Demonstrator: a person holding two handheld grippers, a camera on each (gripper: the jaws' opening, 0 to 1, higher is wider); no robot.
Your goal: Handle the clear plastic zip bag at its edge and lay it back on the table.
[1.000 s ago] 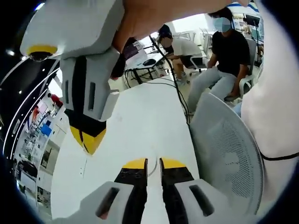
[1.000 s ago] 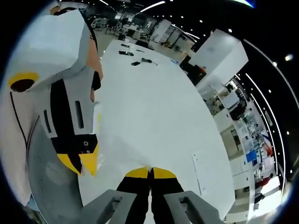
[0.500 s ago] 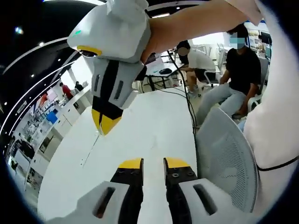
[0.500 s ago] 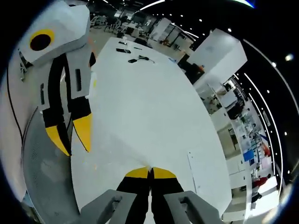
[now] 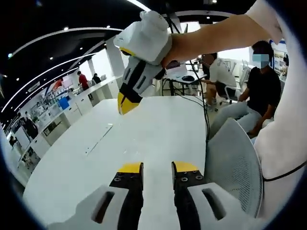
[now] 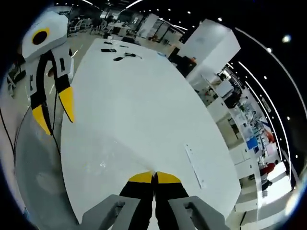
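The clear plastic zip bag shows only as faint glints and creases on the white table (image 5: pixel 158 129), just ahead of my left jaws (image 5: pixel 125 152), and left of my right jaws (image 6: pixel 102 164). My left gripper (image 5: pixel 158 167) is low over the table, open, with nothing in the gap. It also appears at the left of the right gripper view (image 6: pixel 53 111), jaws apart. My right gripper (image 6: pixel 154 178) is shut, and I see nothing between its tips. In the left gripper view it hangs high above the table (image 5: pixel 125 103), held by a bare arm.
A grey mesh chair back (image 5: pixel 235 163) stands against the table's near edge (image 6: pixel 33 177). A flat pale strip (image 5: pixel 98 139) lies on the table (image 6: pixel 194 165). A black cable (image 5: pixel 199 103) runs along the right side. Seated people (image 5: pixel 259 72) are beyond it. Small dark items (image 6: pixel 124 56) sit at the far end.
My left jaws have spread wider apart. The two grippers have drawn apart: my right gripper has risen higher and farther from the left one, staying shut.
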